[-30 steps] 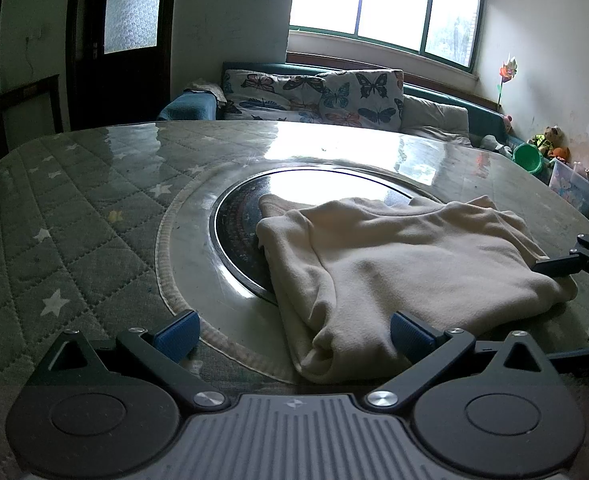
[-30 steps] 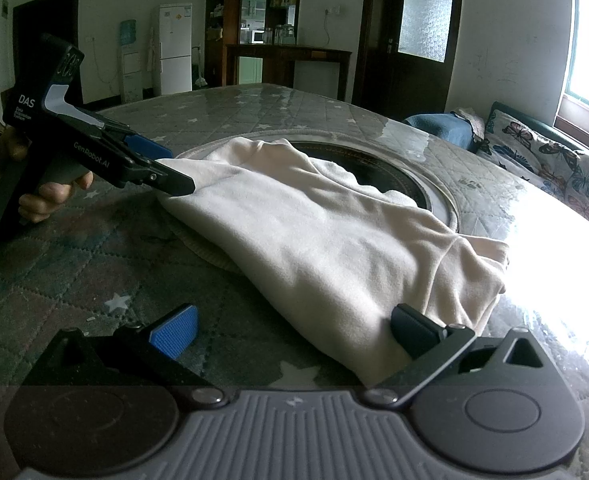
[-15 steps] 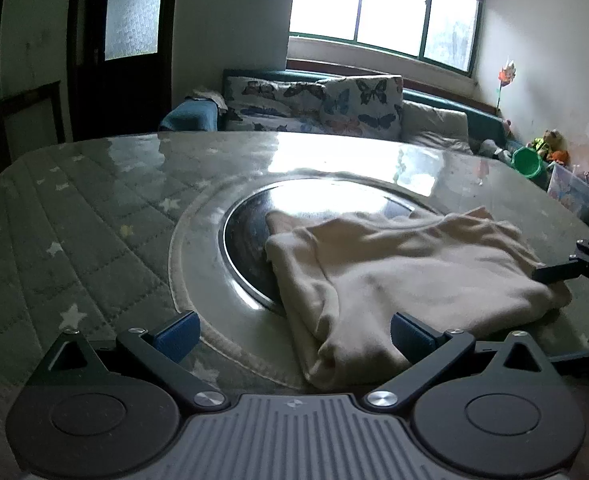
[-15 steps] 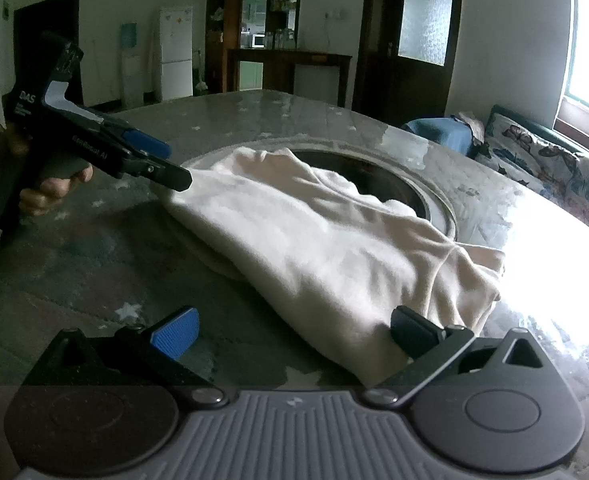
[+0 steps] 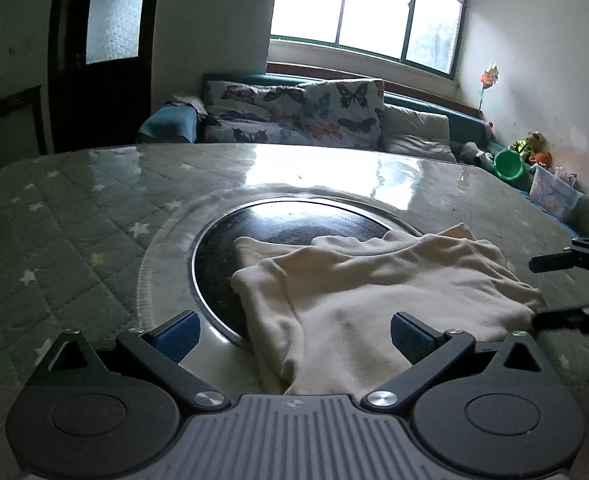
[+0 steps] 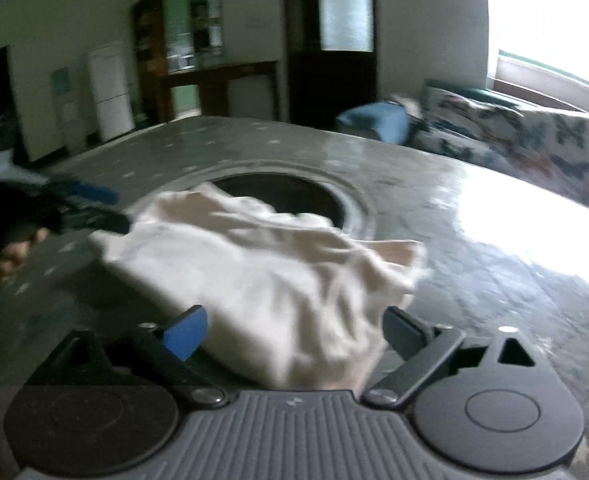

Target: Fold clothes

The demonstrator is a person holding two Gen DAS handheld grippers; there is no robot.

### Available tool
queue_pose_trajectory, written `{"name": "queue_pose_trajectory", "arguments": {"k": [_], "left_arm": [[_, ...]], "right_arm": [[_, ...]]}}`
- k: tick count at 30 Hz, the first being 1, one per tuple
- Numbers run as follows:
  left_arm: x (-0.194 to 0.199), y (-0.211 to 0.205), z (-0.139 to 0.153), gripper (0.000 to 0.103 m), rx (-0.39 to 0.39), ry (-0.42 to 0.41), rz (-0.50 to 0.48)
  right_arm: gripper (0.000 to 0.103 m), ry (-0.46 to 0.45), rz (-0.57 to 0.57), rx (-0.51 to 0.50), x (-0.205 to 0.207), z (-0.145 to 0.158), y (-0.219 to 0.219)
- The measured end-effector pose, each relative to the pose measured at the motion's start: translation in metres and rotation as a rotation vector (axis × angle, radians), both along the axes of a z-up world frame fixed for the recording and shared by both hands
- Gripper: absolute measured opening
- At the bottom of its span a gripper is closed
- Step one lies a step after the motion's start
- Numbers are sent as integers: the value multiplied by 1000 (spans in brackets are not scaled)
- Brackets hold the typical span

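Note:
A cream garment [image 5: 358, 292] lies folded and rumpled on the quilted star-print table [image 5: 54, 240], partly over a black round inset [image 5: 294, 224]. My left gripper [image 5: 294, 336] is open, and the garment's near edge lies between its blue pads without being pressed. In the blurred right wrist view the garment [image 6: 262, 276] reaches in between the fingers of my right gripper [image 6: 294, 332], whose jaws are closing but stand wide. The right gripper [image 5: 534, 292] shows at the garment's right corner. A hand holds the left gripper [image 6: 114, 206] at the cloth's far left corner.
A sofa with butterfly cushions [image 5: 294, 116] stands beyond the table under a bright window. Toys and a green bucket [image 5: 508, 164] sit at the right wall. A white fridge [image 6: 110, 88] and a dark door [image 6: 334, 64] stand behind.
The right wrist view has rolled and lifted and is now blurred. The garment looks more rumpled and has shifted right in the left view. The right fingers stand slightly closer together.

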State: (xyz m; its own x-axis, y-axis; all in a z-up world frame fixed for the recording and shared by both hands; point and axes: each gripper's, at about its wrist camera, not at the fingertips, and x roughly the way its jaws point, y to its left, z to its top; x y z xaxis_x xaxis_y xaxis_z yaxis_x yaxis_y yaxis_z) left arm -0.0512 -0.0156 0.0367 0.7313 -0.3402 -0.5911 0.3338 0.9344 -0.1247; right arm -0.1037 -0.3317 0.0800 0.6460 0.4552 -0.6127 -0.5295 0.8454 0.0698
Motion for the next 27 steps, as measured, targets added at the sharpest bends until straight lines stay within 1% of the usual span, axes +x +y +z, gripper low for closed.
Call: {"name": "queue_pose_trajectory", "arguments": {"k": [4, 7, 10, 16, 18, 20, 24, 25, 27], "left_arm": [[10, 0, 3, 103, -15, 8, 4], [18, -1, 3, 102, -27, 23, 0], [25, -5, -1, 101, -20, 47, -4], [35, -8, -10, 92, -19, 86, 3], [38, -7, -12, 90, -32, 101, 8], [41, -7, -14, 85, -45, 117, 10], [46, -8, -17, 79, -48, 135, 16], [46, -8, -17, 76, -48, 137, 17], [47, -9, -18, 75, -46, 135, 17]], "right_arm": [[86, 38, -68, 52, 20, -5, -15], [82, 50, -100, 56, 33, -8, -18], [77, 68, -126, 52, 44, -12, -19], [69, 110, -174, 61, 56, -17, -22], [67, 120, -177, 67, 58, -19, -23], [66, 129, -181, 71, 60, -20, -23], [60, 135, -190, 84, 61, -21, -21], [57, 134, -192, 85, 61, -21, -21], [57, 136, -195, 91, 61, -22, -21]]}}
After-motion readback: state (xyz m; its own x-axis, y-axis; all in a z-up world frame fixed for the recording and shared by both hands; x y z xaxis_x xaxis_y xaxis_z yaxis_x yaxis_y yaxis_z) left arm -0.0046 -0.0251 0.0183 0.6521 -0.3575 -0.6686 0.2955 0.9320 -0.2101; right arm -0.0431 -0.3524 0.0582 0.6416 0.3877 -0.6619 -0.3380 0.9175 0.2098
